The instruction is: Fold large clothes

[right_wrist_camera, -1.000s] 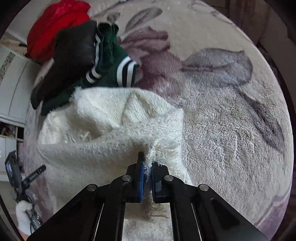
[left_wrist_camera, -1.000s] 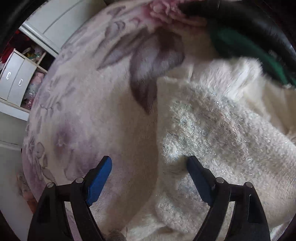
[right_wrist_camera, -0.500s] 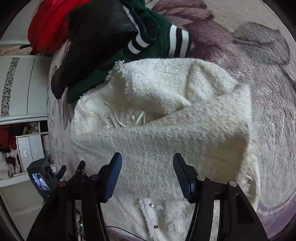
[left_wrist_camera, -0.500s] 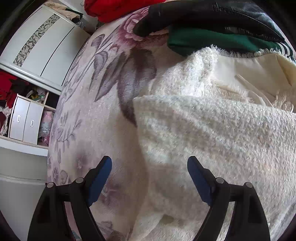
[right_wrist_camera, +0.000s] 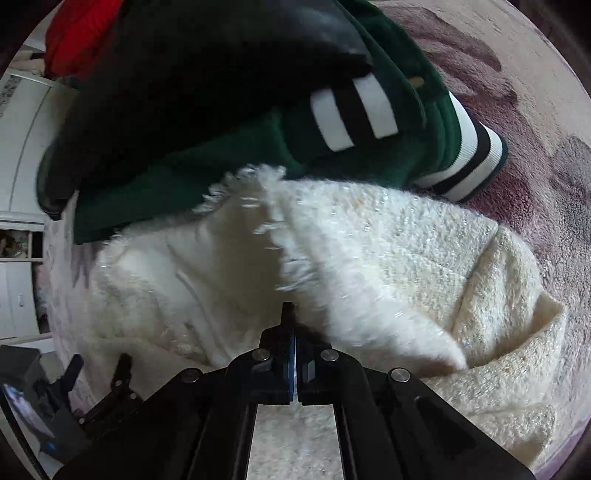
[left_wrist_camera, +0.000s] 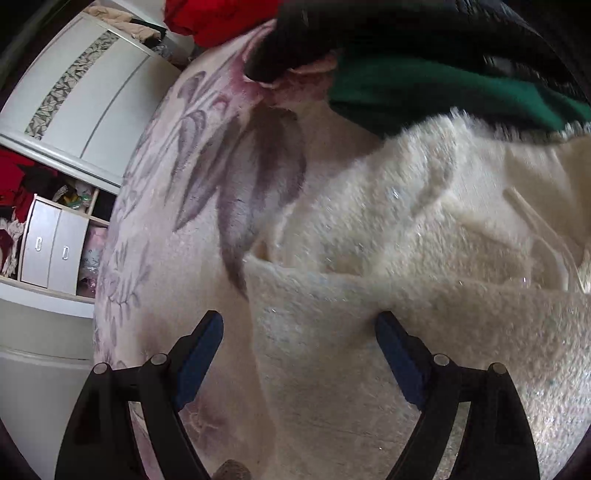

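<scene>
A fluffy cream-white garment lies partly folded on a floral blanket. My left gripper is open and empty, its jaws wide apart over the garment's left edge. In the right wrist view the same garment fills the middle, with its fringed edge lifted. My right gripper is shut on that fringed edge, and the cloth rises from between the blue pads.
A green jacket with white stripes and a black garment lie piled just beyond the white one, with a red garment behind. White wardrobe doors and drawers stand to the left of the bed.
My right gripper was shut on the garment, opened half a second ago, and is now shut on the fringed edge farther in. My left gripper stayed open and drew back toward the garment's left edge.
</scene>
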